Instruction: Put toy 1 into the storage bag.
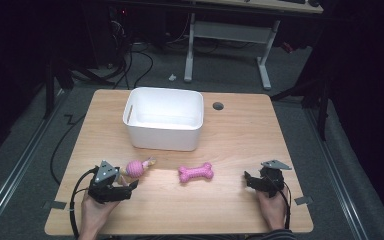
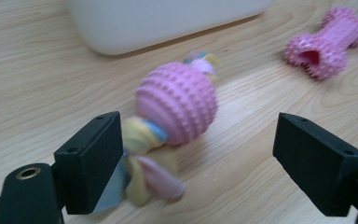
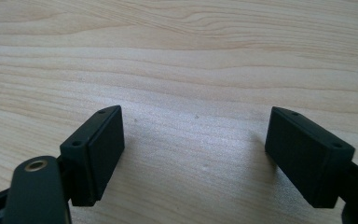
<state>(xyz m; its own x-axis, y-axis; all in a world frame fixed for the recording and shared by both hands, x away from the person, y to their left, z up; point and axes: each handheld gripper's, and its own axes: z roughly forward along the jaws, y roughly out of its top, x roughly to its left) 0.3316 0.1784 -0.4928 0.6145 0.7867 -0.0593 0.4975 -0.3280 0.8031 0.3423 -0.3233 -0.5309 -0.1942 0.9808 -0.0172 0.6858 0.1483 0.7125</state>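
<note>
A pink nubbed ball on a pastel rope [image 1: 136, 168] [image 2: 177, 102] lies on the wooden table [image 1: 240, 130], just ahead of my left gripper [image 1: 125, 184] [image 2: 198, 161]. That gripper is open, its jaws on either side of the rope's near tassel without closing on it. A pink bone toy [image 1: 196, 172] [image 2: 324, 46] lies at the table's middle front. A white plastic bin [image 1: 165, 118] [image 2: 168, 21] stands behind both toys. My right gripper [image 1: 252, 181] [image 3: 193, 158] rests open at the front right, over bare wood.
A round cable hole [image 1: 218, 106] sits in the table to the right of the bin. Beyond the table are a white desk frame [image 1: 227, 40] and cables on the floor. Bare wood lies between the bone and the right gripper.
</note>
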